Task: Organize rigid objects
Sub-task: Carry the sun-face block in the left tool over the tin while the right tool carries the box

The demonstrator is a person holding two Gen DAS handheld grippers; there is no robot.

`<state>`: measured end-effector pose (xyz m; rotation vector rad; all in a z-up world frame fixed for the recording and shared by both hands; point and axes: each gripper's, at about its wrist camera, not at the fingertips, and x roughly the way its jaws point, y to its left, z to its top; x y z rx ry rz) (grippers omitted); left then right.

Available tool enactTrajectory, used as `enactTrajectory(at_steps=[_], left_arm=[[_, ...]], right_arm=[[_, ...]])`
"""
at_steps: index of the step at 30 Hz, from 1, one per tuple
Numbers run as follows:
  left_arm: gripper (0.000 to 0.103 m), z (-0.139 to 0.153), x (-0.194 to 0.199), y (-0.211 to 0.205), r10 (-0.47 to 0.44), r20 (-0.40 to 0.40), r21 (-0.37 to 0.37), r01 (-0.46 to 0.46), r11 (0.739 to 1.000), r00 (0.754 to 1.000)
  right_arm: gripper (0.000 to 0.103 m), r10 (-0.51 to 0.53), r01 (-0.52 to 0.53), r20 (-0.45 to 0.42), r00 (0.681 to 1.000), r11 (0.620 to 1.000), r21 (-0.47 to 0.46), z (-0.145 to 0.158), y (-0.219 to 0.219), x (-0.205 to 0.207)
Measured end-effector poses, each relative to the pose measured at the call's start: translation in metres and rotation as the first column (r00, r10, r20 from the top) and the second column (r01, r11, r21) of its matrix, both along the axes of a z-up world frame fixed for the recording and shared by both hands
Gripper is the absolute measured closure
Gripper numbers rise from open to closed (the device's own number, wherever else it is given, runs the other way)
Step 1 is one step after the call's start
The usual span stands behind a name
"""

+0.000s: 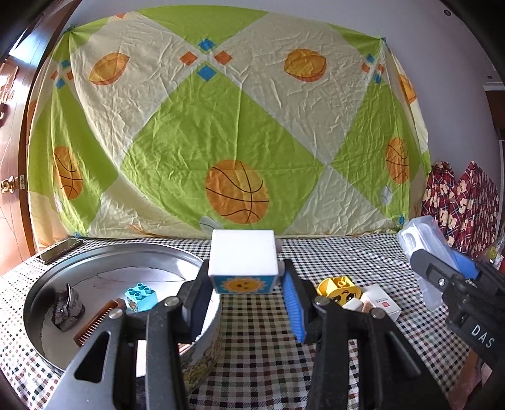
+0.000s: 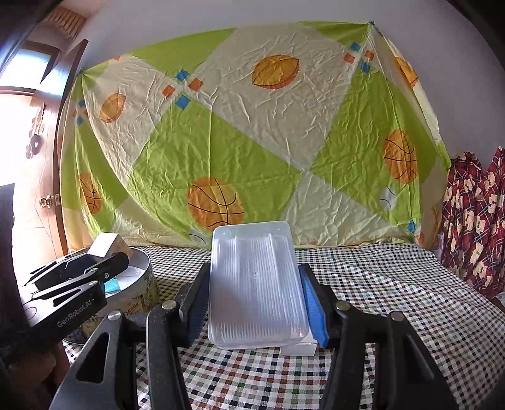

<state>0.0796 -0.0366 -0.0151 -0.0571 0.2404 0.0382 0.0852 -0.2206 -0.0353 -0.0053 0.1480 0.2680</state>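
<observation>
Beside the round tin (image 1: 205, 331), left of my left gripper (image 1: 244, 285), whose jaws clamp a white cube (image 1: 243, 252); my right gripper (image 2: 255, 299) grips a clear box (image 2: 255, 284).

Basketball-print sheet (image 1: 221, 126) on white wall (image 2: 157, 22); checked tablecloth (image 1: 258, 340); wooden door (image 1: 9, 157) left, sunlit.
</observation>
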Motion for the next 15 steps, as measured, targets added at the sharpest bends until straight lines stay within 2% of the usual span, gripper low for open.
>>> enactTrajectory(at_steps=[15], left_arm=[[0.061,0.0,-0.013,0.015,0.011,0.018,-0.003,-0.011,1.0,1.0]], right_arm=[[0.047,0.042,-0.042,-0.013,0.999,0.999,-0.019,-0.001,0.027,0.007]])
